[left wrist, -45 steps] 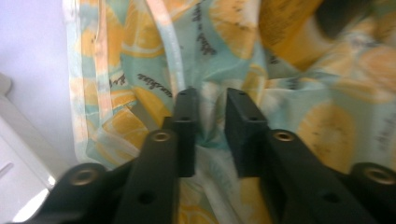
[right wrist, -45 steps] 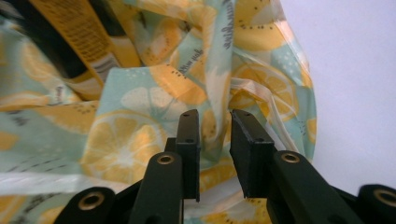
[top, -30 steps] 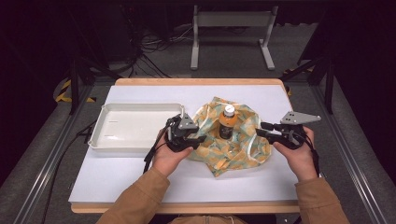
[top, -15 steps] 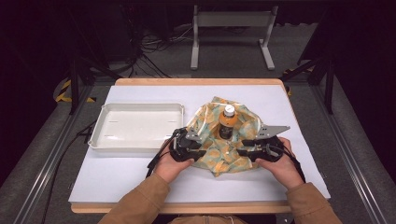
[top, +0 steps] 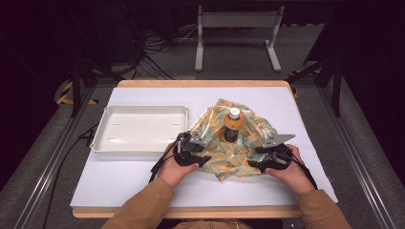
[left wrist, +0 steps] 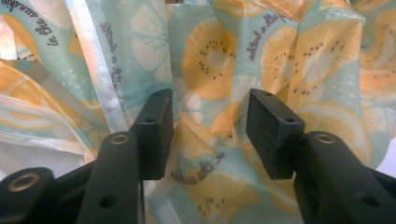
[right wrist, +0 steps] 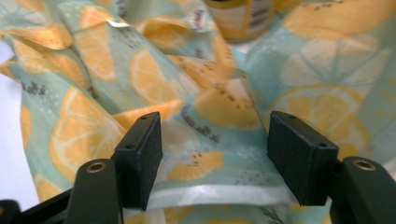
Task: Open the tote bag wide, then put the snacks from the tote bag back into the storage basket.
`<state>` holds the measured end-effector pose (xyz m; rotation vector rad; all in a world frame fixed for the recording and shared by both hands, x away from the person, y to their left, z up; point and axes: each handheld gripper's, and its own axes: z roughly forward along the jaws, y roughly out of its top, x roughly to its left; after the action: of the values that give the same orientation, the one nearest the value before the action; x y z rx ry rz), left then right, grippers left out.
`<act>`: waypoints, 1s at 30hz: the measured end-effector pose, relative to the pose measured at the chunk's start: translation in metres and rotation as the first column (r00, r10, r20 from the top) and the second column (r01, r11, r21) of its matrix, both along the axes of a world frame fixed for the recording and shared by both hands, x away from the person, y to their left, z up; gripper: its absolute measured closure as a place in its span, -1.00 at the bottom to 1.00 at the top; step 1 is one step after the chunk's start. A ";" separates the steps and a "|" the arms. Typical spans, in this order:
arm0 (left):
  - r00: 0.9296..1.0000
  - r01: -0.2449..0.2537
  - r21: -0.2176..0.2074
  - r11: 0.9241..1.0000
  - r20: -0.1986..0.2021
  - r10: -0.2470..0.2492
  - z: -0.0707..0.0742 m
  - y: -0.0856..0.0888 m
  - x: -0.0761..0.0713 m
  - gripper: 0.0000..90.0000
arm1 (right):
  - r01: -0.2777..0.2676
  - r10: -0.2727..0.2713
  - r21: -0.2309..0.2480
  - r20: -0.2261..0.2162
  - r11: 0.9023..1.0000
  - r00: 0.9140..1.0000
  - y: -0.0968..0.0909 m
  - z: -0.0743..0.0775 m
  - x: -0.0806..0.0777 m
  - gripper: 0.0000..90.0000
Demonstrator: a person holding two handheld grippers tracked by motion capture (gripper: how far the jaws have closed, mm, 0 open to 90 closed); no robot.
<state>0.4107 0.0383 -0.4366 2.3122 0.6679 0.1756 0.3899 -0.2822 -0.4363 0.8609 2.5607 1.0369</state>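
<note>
White covering lies over the table [top: 119,186], and we take the bottle [top: 232,125] as landmark. It stands upright in the middle of a citrus-print cloth [top: 229,160]; a white tray [top: 138,130] sits to its left. Our left gripper [top: 193,151] and right gripper [top: 267,156] are at the cloth's near edge, either side of the bottle, both with jaws apart around folds. We judge the cloth soft, light and slippery; better to pinch its hemmed edge [right wrist: 219,193].
</note>
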 end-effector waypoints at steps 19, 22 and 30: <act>0.997 0.038 -0.231 0.972 0.071 -0.022 0.041 0.019 -0.007 -0.06 | 0.045 -0.047 0.080 0.021 0.996 0.999 -0.013 0.013 -0.003 -0.36; 0.997 0.048 -0.273 0.961 0.065 -0.031 0.049 0.023 -0.007 -0.07 | 0.035 -0.039 0.109 0.039 0.993 0.998 -0.013 0.018 -0.004 -0.36; 0.994 0.079 -0.311 0.947 0.092 -0.053 0.070 0.023 -0.004 -0.10 | 0.026 -0.040 0.165 0.083 0.986 0.996 -0.014 0.029 -0.009 -0.35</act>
<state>0.4065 0.0617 -0.3666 2.0059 0.5331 0.1226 0.3809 -0.2963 -0.4072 0.8755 2.4084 1.2604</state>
